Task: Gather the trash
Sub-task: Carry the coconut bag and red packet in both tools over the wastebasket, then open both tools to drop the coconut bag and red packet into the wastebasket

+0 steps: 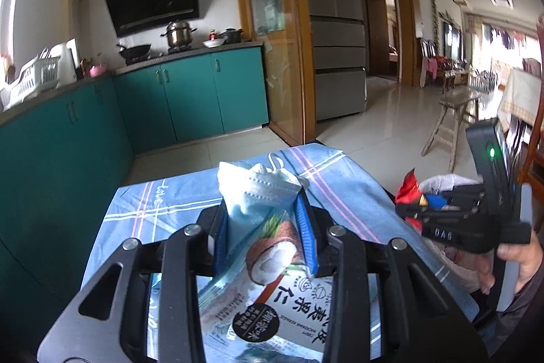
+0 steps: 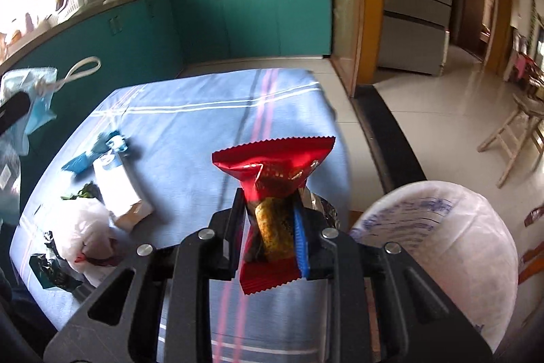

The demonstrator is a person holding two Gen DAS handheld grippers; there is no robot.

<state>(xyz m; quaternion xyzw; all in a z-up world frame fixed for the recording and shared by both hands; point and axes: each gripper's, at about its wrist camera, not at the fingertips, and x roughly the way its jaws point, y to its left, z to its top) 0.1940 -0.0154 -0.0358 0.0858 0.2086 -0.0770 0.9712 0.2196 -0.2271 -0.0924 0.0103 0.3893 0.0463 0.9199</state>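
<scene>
My left gripper [image 1: 263, 213] is shut on a crumpled blue face mask [image 1: 253, 189] and a coconut snack wrapper [image 1: 272, 261], both pinched between its blue pads above the blue checked tablecloth [image 1: 153, 210]. In the right wrist view the mask [image 2: 37, 94] hangs at the far left. My right gripper [image 2: 272, 213] is shut on a red snack wrapper [image 2: 275, 165], held up over the cloth [image 2: 204, 111]. A crumpled piece of silver foil [image 2: 324, 206] shows just behind its right finger. From the left wrist view, the right gripper [image 1: 418, 203] sits at the right, with a hand [image 1: 520, 261] on it.
Loose trash lies on the cloth's left side: a white plastic bag [image 2: 85, 227], a white paper packet [image 2: 115, 182], a blue wrapper [image 2: 102, 148] and dark green wrappers [image 2: 51, 271]. A large white printed bag [image 2: 442, 244] bulges at the right. Teal cabinets [image 2: 255, 19] and a wooden stool [image 2: 510, 138] stand beyond.
</scene>
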